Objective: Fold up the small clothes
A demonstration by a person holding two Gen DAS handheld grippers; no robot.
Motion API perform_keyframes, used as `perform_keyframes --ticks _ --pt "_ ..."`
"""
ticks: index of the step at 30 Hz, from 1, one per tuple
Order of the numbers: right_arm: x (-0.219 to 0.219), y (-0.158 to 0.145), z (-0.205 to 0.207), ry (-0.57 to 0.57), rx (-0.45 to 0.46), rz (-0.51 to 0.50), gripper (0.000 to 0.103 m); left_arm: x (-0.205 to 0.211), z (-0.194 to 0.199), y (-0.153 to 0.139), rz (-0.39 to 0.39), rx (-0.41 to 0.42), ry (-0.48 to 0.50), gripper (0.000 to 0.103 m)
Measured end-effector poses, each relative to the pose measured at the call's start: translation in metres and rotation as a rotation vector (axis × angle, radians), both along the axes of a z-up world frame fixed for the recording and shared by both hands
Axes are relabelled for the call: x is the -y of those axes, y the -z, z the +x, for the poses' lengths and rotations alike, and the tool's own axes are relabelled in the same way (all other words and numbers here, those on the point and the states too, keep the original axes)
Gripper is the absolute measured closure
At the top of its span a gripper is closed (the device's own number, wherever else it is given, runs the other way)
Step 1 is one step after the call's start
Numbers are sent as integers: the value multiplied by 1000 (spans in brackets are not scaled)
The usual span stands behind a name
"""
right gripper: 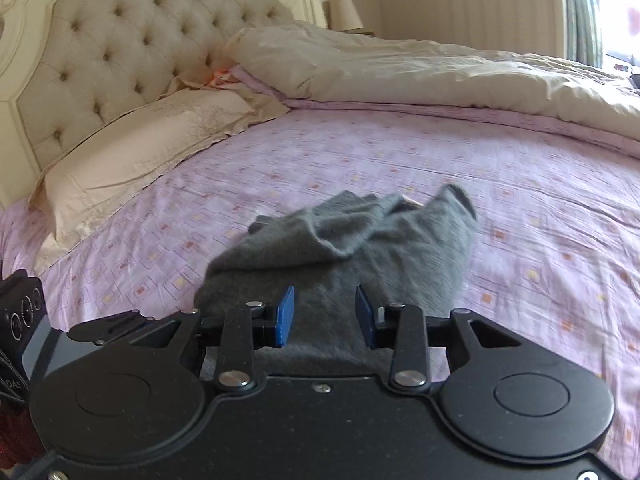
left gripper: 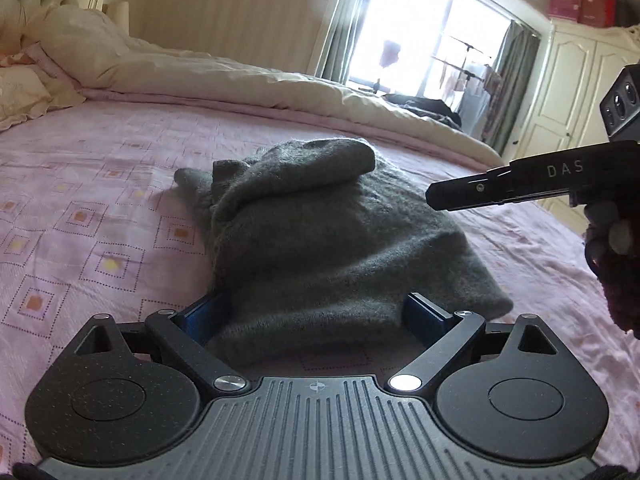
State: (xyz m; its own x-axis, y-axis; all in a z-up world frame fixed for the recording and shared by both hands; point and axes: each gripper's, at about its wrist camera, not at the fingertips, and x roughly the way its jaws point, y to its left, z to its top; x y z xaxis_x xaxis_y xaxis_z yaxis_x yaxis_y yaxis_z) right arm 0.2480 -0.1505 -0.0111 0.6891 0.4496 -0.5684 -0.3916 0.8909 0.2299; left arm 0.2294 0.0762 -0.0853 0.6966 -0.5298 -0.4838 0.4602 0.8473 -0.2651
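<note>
- On the pink bedsheet [left gripper: 100, 208], grey knit garment [left gripper: 320, 232] is lying crumpled.
- Left gripper [left gripper: 316, 316] is standing spread around its near edge.
- Right gripper [right gripper: 325, 316] is hovering part-spread, apparently not pinching.

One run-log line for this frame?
grey garment crumpled on pink bedsheet | left hand-held gripper open, straddling hem | right hand-held gripper open above it

One grey garment [left gripper: 312, 220], one pillow [right gripper: 132, 152], two claws [right gripper: 325, 316].
</note>
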Motion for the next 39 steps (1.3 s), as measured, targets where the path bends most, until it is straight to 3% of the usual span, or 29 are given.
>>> perform_keyframes --ticks 4,8,12,15,18,22,26,30,33,36,39 --pt "-27 9 28 -41 -50 -63 57 -7 2 2 -46 -15 -8 8" --pt "-52 17 68 -59 -67 -133 57 7 1 3 22 -2 -11 8" --pt "-67 13 111 -44 -74 -83 57 14 0 3 61 7 -13 7" --pt "-63 7 121 -37 -53 -24 52 14 -1 3 67 8 -14 7" --pt "-47 0 110 -13 -27 -5 52 16 -1 3 80 11 -15 7" --pt "-26 -1 76 5 37 -58 49 16 -1 3 78 11 -15 7" --pt "-7 32 58 36 -11 -161 43 20 -2 2 92 15 -14 7" --pt "23 40 50 108 -31 -64 42 27 -2 -2 119 22 -1 7" --pt "36 27 42 121 30 -7 37 30 -9 -16 159 7 33 7" --pt "42 20 43 116 77 49 36 23 -18 -46 93 10 48 7" --pt "41 19 54 103 69 97 36 23 -7 -75 45 57 38 7"
